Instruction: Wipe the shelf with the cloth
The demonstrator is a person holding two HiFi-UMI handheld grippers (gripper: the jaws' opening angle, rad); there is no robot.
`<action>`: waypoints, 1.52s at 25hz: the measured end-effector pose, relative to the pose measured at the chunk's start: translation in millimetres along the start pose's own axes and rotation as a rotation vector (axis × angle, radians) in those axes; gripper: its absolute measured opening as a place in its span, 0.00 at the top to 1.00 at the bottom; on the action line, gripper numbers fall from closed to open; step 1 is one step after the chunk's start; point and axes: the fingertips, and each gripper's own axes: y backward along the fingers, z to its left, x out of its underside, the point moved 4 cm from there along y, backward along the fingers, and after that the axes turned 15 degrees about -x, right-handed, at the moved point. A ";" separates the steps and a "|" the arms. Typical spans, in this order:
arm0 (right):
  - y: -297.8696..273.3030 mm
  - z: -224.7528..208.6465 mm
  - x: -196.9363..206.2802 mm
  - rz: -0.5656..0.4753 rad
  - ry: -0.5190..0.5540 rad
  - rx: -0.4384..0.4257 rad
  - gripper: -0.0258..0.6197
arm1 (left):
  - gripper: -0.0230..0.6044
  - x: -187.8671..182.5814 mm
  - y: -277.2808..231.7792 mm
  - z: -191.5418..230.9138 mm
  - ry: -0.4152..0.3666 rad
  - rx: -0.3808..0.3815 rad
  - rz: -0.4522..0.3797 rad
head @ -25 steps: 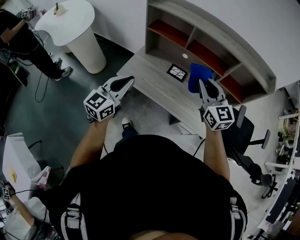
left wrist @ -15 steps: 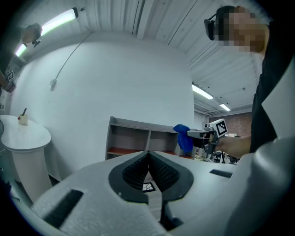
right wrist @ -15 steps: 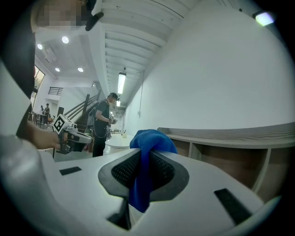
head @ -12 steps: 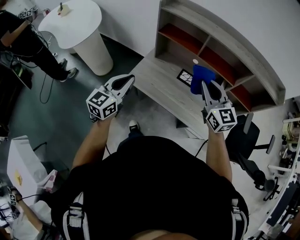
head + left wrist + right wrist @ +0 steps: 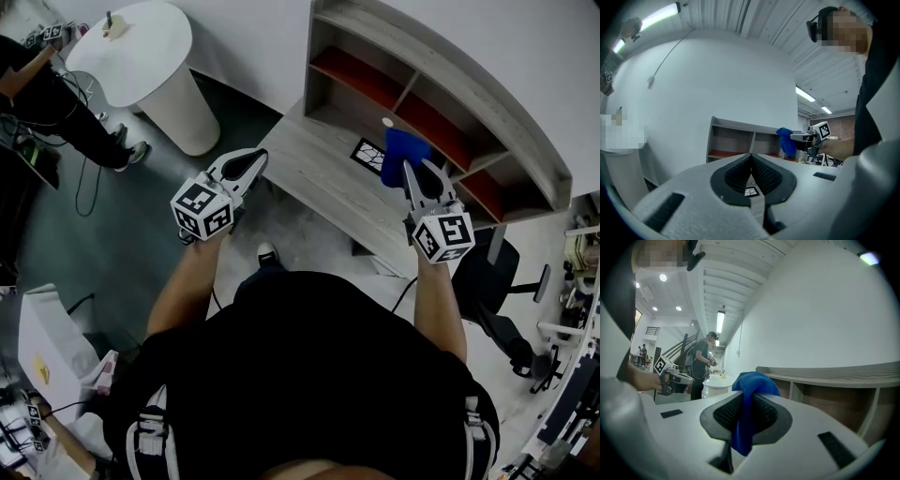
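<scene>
Right gripper (image 5: 415, 172) is clamped on one blue fabric cloth (image 5: 401, 150), which I read as held in the air in front of one grey wooden shelf unit with red-floored compartments (image 5: 441, 84). Left gripper (image 5: 251, 159): jaws pressed together, nothing between them. Grippers counted: two.
</scene>
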 end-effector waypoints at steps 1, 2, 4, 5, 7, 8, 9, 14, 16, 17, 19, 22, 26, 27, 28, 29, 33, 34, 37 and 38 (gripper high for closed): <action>-4.2 -3.1 1.3 0.002 -0.004 0.001 0.88 | 0.94 -0.2 -2.9 3.5 0.004 0.002 -0.002; -8.8 -5.5 2.7 0.003 -0.009 0.001 0.88 | 0.94 0.0 -5.1 7.1 0.006 0.005 -0.002; -18.7 -8.7 4.9 0.003 -0.019 0.002 0.88 | 0.94 1.3 -8.5 15.3 0.005 0.005 0.002; -24.0 -10.0 5.5 0.004 -0.021 0.004 0.88 | 0.94 2.2 -10.2 20.1 0.005 0.003 0.006; -34.9 -13.2 6.7 0.008 -0.025 0.011 0.88 | 0.94 4.1 -14.5 31.1 0.010 -0.002 0.010; -40.6 -15.2 7.9 0.010 -0.028 0.015 0.88 | 0.94 5.5 -16.7 37.1 0.014 -0.004 0.013; -46.7 -17.3 9.2 0.011 -0.033 0.019 0.88 | 0.94 7.1 -19.1 43.8 0.019 -0.006 0.017; -82.1 -23.9 12.4 0.025 -0.051 0.026 0.88 | 0.94 15.5 -32.5 86.5 0.046 -0.031 0.045; -94.6 -24.1 14.3 0.038 -0.058 0.029 0.88 | 0.94 18.3 -36.9 100.9 0.068 -0.018 0.049; -101.2 -24.5 15.0 0.043 -0.061 0.032 0.88 | 0.94 19.0 -39.4 107.6 0.074 -0.010 0.051; -114.9 -25.7 15.4 0.050 -0.066 0.043 0.88 | 0.94 19.8 -45.4 121.5 0.075 0.003 0.058; -134.0 -26.4 14.9 0.065 -0.073 0.057 0.88 | 0.94 22.3 -53.6 140.8 0.086 0.020 0.067; -161.7 -26.6 14.9 0.085 -0.086 0.060 0.88 | 0.94 23.0 -60.1 171.8 0.093 0.035 0.077; -167.8 -26.9 14.8 0.088 -0.089 0.064 0.88 | 0.94 24.0 -61.2 180.2 0.095 0.032 0.080; -173.7 -27.0 14.8 0.092 -0.090 0.068 0.88 | 0.94 25.6 -62.1 188.7 0.099 0.030 0.084; -179.5 -26.9 15.2 0.097 -0.091 0.072 0.88 | 0.94 27.4 -62.7 196.8 0.105 0.027 0.087; -200.9 -23.3 16.7 0.118 -0.083 0.076 0.88 | 0.94 34.5 -63.8 221.4 0.123 0.027 0.103; -205.4 -21.4 16.1 0.123 -0.080 0.076 0.88 | 0.94 35.5 -63.5 225.7 0.123 0.030 0.109; -218.0 -18.1 12.3 0.128 -0.075 0.079 0.88 | 0.94 34.4 -64.3 238.5 0.118 0.041 0.118; -221.6 -17.5 11.0 0.129 -0.075 0.080 0.88 | 0.94 33.3 -65.3 242.5 0.118 0.042 0.118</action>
